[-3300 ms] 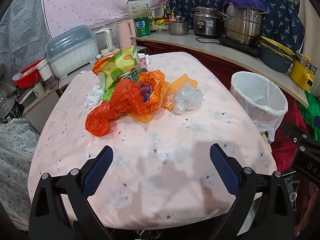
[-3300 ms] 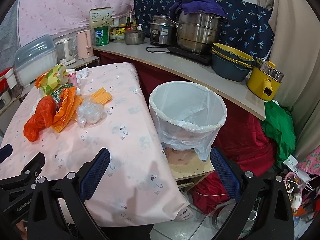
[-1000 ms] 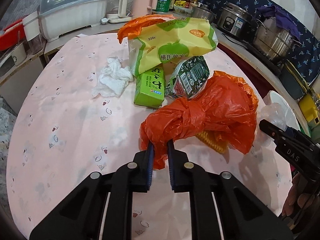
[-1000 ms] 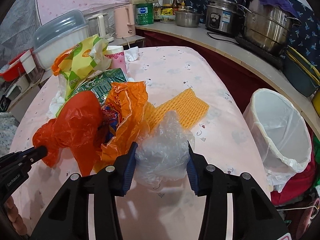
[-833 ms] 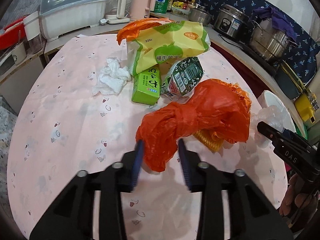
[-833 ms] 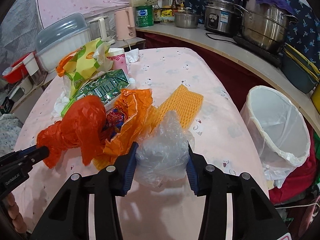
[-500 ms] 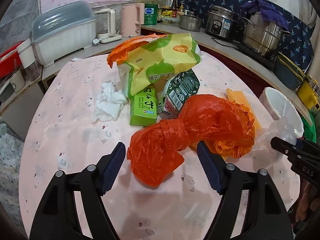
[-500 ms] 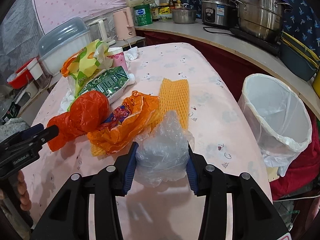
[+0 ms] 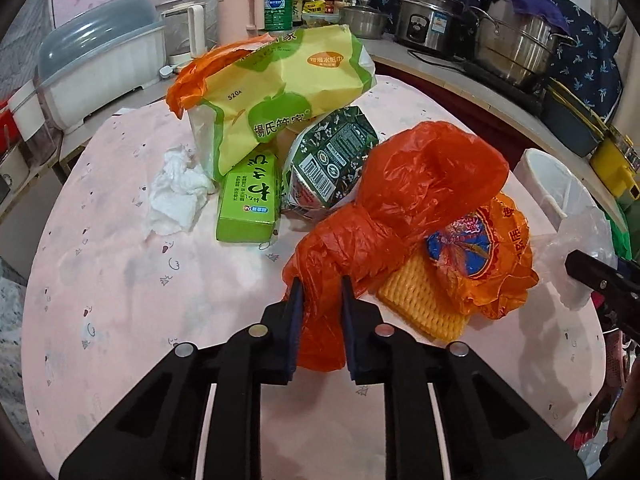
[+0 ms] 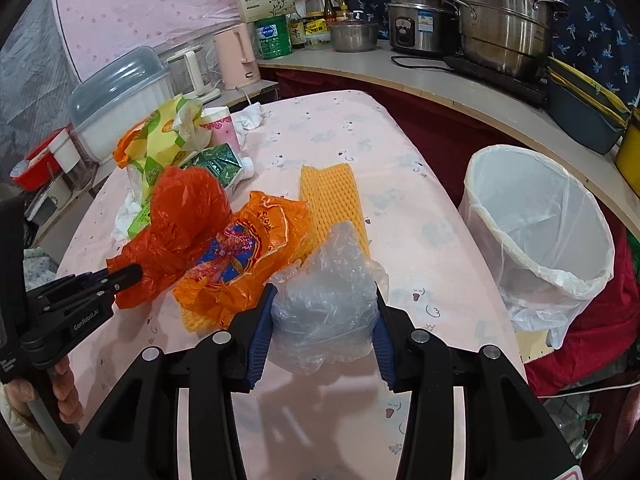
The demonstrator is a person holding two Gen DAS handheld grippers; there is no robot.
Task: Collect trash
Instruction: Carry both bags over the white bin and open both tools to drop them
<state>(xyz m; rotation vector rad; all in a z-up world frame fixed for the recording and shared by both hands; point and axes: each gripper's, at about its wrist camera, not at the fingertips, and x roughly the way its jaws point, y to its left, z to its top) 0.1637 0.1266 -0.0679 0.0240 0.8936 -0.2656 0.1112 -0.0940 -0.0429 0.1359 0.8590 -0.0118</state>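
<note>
The red-orange plastic bag (image 9: 404, 208) lies bunched and knotted near the middle of the bench (image 9: 120, 280), and the left claw (image 9: 320, 312) is clenched on its near tail, blue pads pressing the crumpled film from both sides. Touching that bag on its right is a lighter orange printed bag (image 9: 492, 256) with a blue emblem, lying over a yellow foam net sleeve (image 9: 420, 304) whose far end stretches out flat in the right wrist view (image 10: 332, 196). Just right of the orange printed bag, the right claw (image 10: 324, 320) grips a clear crumpled plastic bag (image 10: 328, 296), which fills the gap between its blue pads and is squeezed there. Behind the red-orange bag sit a dark green carton (image 9: 332, 160), tilted on its side, and a bright green box (image 9: 250, 200), both touching a tall yellow-green tissue pack (image 9: 280, 92) that leans over them. A crumpled white tissue (image 9: 176, 196) lies just left of the green box. A pink paper cup (image 10: 220, 128) stands behind the tissue pack. Well right of the red-orange bag, off the bench edge and below it, stands a white-lined trash bin (image 10: 536, 232), open-mouthed. Farther back, a counter (image 10: 460, 88) carries steel pots (image 10: 504, 28), a pink kettle (image 10: 238, 56) and a covered dish rack (image 10: 116, 92).
</note>
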